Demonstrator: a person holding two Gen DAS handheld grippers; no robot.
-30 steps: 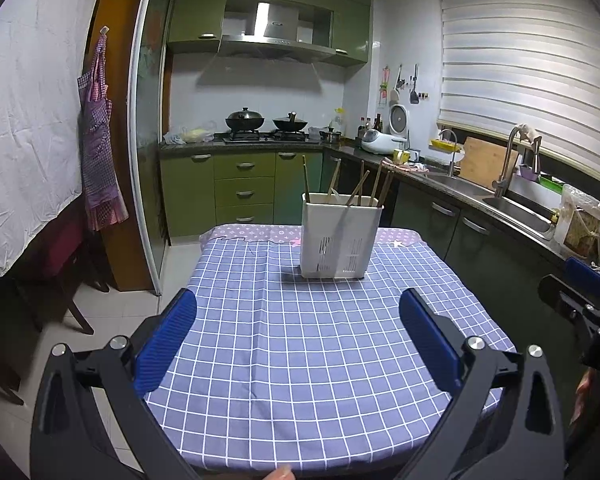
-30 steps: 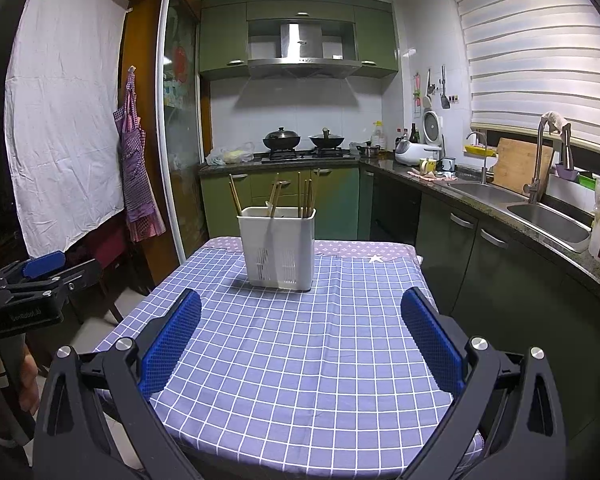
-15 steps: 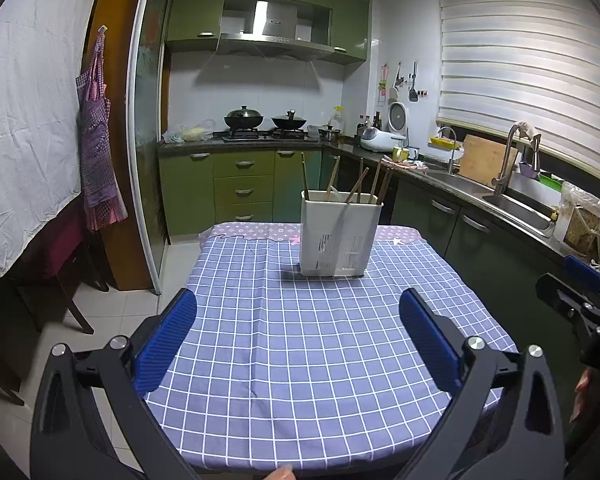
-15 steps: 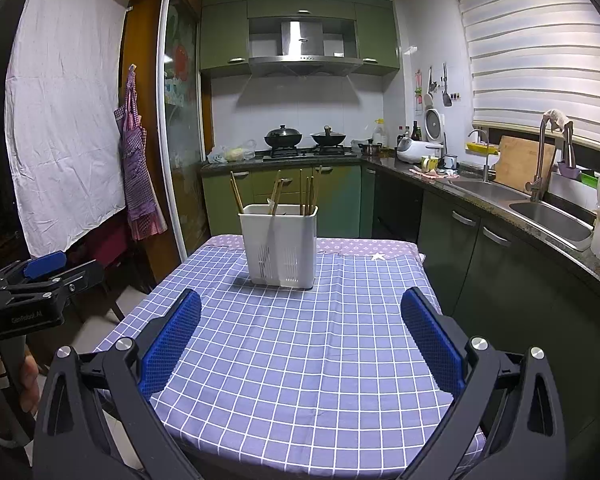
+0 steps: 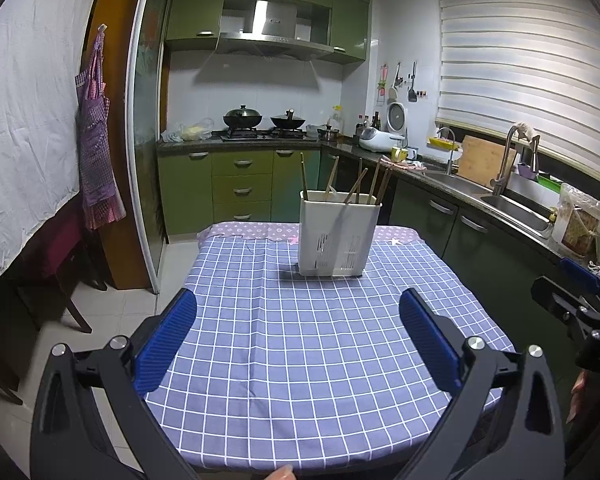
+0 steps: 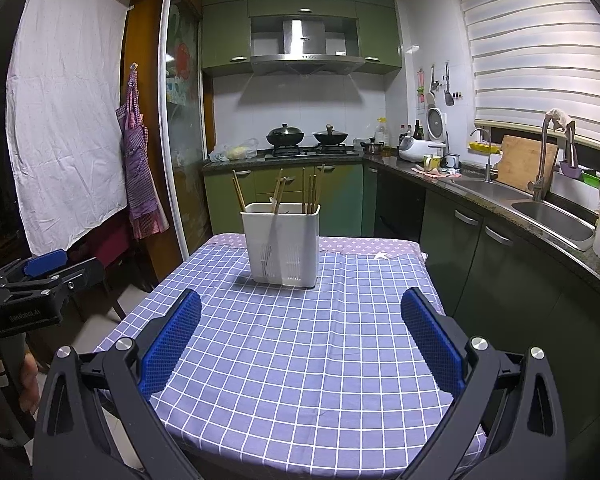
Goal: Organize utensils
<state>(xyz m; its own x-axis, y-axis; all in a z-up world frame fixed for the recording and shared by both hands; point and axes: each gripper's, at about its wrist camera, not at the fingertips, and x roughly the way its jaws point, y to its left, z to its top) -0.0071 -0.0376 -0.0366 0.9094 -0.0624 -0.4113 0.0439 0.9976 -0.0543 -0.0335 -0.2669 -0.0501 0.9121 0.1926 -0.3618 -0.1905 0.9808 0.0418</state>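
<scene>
Across the middle of both wrist views a surface (image 5: 300, 360) is seen, covered by a blue cloth with a white grid; its near edge is cut off by the frame and by the gripper bodies. Green kitchen cabinets (image 6: 284, 196) and a stove with two dark pans (image 6: 304, 136) are seen behind it, and a sink (image 6: 548, 216) along the right-hand counter.

Left hand-held gripper (image 5: 298, 348): held low over the near end of the surface, jaws spread wide, nothing between the blue pads (image 5: 164, 344). In the right wrist view only part of it is seen, at the left edge (image 6: 40, 280), beside the surface rather than over it.

Right hand-held gripper (image 6: 300, 344): likewise wide open and empty, over the near end of the surface. In the left wrist view just its tip and one blue pad are caught at the right edge (image 5: 572, 300); the rest is cut off.

A white utensil holder (image 5: 338, 236) is stood upright toward the far end of the surface, well apart from both grippers. Slotted vents are visible low on its front wall.

Wooden chopsticks (image 6: 276, 196) are seen sticking out of the holder's top, leaning at different angles. Their lower ends are hidden inside, and the compartment each sits in cannot be told. A pale item among them (image 6: 274, 201) is too small to identify.

A fingertip (image 5: 280, 472) is just visible at the bottom edge of the left view.
</scene>
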